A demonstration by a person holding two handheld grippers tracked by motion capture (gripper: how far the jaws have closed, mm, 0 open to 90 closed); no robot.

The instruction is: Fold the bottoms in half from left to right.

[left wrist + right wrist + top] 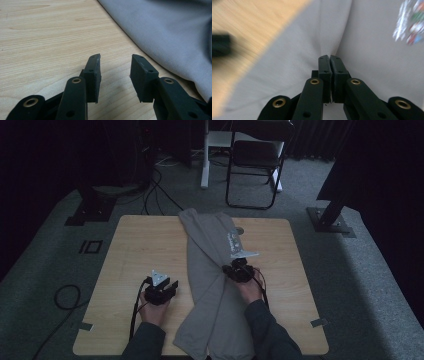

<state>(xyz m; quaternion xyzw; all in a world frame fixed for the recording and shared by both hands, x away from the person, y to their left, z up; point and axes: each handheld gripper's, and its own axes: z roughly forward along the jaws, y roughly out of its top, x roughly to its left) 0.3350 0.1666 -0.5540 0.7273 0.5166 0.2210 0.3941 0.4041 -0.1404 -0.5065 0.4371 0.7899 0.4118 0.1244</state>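
Left hand-held gripper (115, 75): jaws apart, nothing btwn them, low over bare table (45, 37) just beside the near edge of the grey trousers (170, 32). Risk: if it closes from here it pinches air or scrapes wood, since the cloth edge sits off to one side and not btwn the pads.

Right hand-held gripper (329, 60): jaws closed tight on a pinched fold of the trousers, mid-garment; creases run into the tips. Grip looks thin, so a hard pull could slip the fold out or drag the whole garment.

Farther: trousers lie lengthwise across table centre, legs crossed, near end hanging off the front edge, so weight could slide them off. Printed label (235, 240) near far end.
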